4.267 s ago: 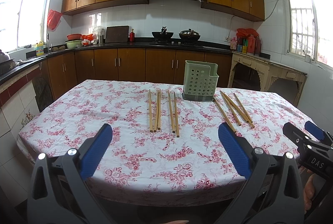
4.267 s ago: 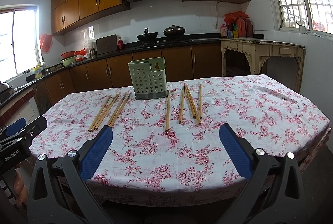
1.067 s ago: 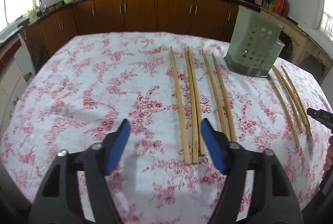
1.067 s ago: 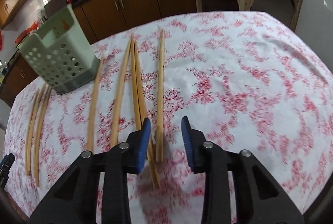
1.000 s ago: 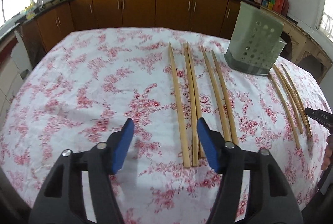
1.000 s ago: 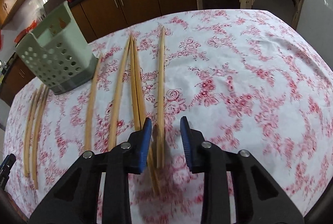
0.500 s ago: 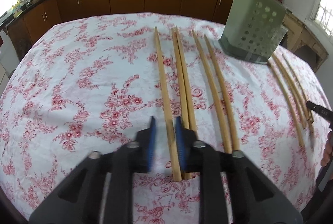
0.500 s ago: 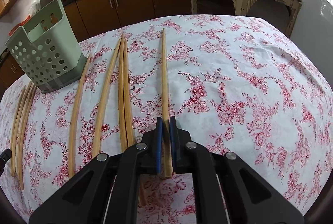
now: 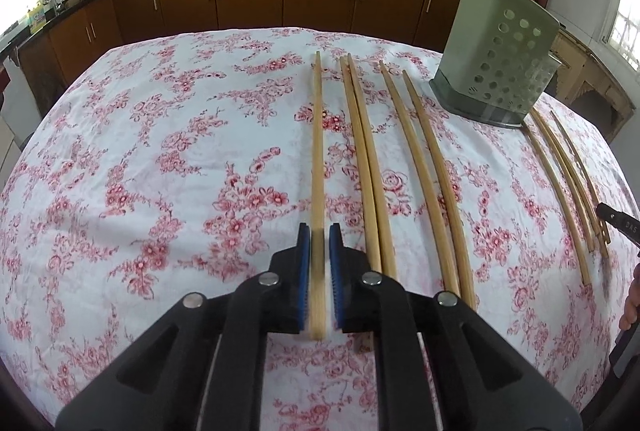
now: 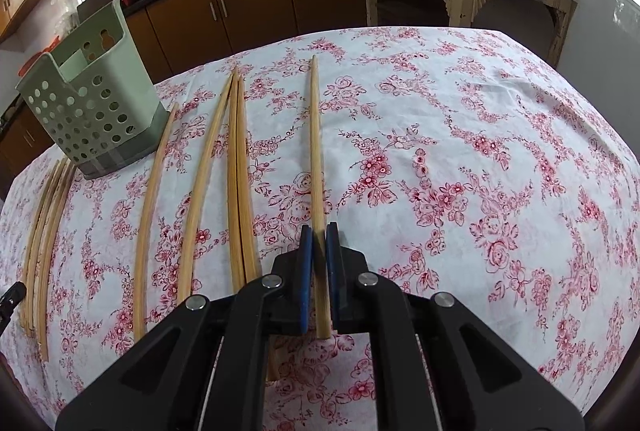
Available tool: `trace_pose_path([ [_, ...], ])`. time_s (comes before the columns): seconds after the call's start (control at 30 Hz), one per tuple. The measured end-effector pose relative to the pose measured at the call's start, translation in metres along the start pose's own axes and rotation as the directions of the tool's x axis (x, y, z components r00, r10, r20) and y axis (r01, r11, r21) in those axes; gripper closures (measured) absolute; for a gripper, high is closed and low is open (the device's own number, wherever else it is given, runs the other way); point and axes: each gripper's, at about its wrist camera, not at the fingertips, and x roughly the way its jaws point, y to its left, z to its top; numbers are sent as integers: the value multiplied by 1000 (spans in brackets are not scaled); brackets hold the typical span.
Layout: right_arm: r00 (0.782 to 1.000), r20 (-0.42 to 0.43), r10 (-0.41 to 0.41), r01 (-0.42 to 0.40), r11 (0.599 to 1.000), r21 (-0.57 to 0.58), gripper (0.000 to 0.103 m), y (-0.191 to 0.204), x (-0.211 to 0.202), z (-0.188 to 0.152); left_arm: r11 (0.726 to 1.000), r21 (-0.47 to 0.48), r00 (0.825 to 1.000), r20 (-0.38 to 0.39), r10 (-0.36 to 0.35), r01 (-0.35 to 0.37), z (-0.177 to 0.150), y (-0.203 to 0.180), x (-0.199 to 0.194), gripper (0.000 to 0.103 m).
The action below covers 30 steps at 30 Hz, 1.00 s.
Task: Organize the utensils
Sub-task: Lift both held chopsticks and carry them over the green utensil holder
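Your left gripper (image 9: 319,231) and right gripper (image 10: 319,231) each clamp one chopstick (image 9: 317,151) near its butt: light, stiff, smooth, likely to pivot.

Left gripper (image 9: 319,231): bare floral tablecloth (image 9: 160,171) is lying open to its left and ahead-left. To its right, four more chopsticks (image 9: 400,171) are lying close alongside, leaving narrow lanes. Ahead-right, the green perforated holder (image 9: 496,63) is standing upright, blocking that corner.

Right gripper (image 10: 319,231): cloth to its right is lying clear up to the table edge. To its left, a chopstick pair (image 10: 240,191) is crowding close; the holder is standing far ahead-left.
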Motion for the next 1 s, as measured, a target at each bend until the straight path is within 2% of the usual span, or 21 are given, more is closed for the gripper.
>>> trace_pose_path([
  [0.2, 1000, 12, -2, 2, 1000, -16, 95, 1, -2, -2, 1000, 18, 1000, 15, 20, -20, -9, -5, -4, 95],
  [0.3, 1000, 12, 11, -11, 1000, -7, 96, 0, -5, -2, 1000, 18, 1000, -3, 9, -9, -7, -4, -5, 95],
  [0.4, 998, 67, 14, -13, 1000, -21, 96, 1, -23, 0, 1000, 19, 1000, 4, 11, -11, -6, -1, -11, 95],
  [0.7, 978, 206, 33, -29, 999, -23, 96, -5, -72, 17, 1000, 25, 993, 118, -4, 1, 9, 8, -58, 95],
  [0.8, 964, 265, 34, -28, 999, -26, 96, -6, -86, 23, 1000, 25, 983, 186, -3, -1, 18, 11, -79, 95],
  [1.0, 921, 389, 28, -13, 999, -40, 96, -5, -114, 37, 1000, 7, 948, 318, -12, 11, 42, 14, -115, 95],
])
